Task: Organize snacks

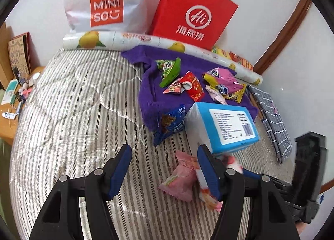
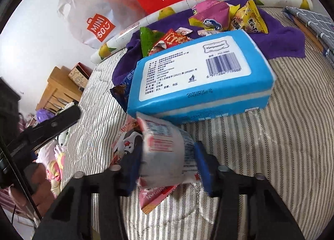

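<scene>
Right gripper (image 2: 167, 162): jaws part-open with a white-and-red snack packet (image 2: 165, 152) between the pads; pads appear to touch its sides, so judged as gripped, though motion blur leaves contact on the right pad uncertain. Packet held just in front of the near long edge of the blue tissue pack (image 2: 200, 77), above the striped bedcover (image 2: 281, 135).

Left gripper (image 1: 165, 169): jaws wide apart, nothing between them. Hovering over the bedcover, near a pink snack packet (image 1: 181, 179) lying flat just short of the tissue pack's near corner.

Remaining snacks: green, red, pink and yellow packets heaped on the purple cloth (image 1: 150, 94) toward the far edge of the bed, beyond the tissue pack; a blue snack bag (image 1: 169, 123) against the pack's left side, partly on the cloth. Red paper bag (image 1: 192, 10) and white plastic bag (image 1: 104, 4) upright against the wall at the far edge.

Step in hand, as judged: carrying one packet away from the loose ones by the tissue pack. Destination not evident.

Next move calls for: firm hold on the slippery wrapper, clearance over the tissue pack, then release onto the heap or into a bag. Pink packet the likely pick for the free left tool.
</scene>
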Available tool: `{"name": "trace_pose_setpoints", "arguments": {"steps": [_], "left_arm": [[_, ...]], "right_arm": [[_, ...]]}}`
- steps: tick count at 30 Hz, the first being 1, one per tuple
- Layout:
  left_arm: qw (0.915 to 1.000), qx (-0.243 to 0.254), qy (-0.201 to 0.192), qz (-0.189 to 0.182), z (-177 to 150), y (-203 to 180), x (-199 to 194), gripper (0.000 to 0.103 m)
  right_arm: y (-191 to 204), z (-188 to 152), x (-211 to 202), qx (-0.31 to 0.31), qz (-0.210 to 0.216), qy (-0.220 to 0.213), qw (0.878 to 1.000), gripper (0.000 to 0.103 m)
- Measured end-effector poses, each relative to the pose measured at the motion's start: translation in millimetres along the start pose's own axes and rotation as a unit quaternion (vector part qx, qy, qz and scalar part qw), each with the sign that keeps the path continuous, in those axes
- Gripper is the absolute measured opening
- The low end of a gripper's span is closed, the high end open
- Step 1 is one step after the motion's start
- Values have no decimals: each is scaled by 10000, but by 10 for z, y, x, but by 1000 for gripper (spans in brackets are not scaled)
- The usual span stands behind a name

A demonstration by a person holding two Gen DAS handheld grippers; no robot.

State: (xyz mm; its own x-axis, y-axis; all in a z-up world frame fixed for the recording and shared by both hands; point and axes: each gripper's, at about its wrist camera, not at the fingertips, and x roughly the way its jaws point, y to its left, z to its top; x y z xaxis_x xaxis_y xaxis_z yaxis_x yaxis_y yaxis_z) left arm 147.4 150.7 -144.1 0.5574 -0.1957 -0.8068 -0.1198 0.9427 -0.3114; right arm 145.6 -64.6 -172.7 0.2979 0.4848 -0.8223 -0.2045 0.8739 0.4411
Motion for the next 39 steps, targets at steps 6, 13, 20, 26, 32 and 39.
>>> {"name": "trace_pose_setpoints", "arguments": {"steps": [6,13,20,26,32,39], "left_arm": [[9998,54,178,115,91,-26,289,62],[9989,85,432,148,201,-39,649,62],[9986,198,469,168,282,-80,857,60],[9984,204,527,14,316,-112,951,35],[9984,235,501,-126,265,-75,791,28],[9978,36,658,-112,52,78,558,28]], "right_arm": [[-114,-13,-177,-116,-42,-149,9998,36],[-328,-86,-450,-345,-688,-530,9956,36],[-502,-183,-412,-791,-1674,-591,9809,36],[-456,-251,-309,-1168,-1709,-568,9767,41],[-449,-285,-381,-1165,-1466,-627,9803,55],[-550,-307,-381,-1033,-1548,-681,9802,65]]}}
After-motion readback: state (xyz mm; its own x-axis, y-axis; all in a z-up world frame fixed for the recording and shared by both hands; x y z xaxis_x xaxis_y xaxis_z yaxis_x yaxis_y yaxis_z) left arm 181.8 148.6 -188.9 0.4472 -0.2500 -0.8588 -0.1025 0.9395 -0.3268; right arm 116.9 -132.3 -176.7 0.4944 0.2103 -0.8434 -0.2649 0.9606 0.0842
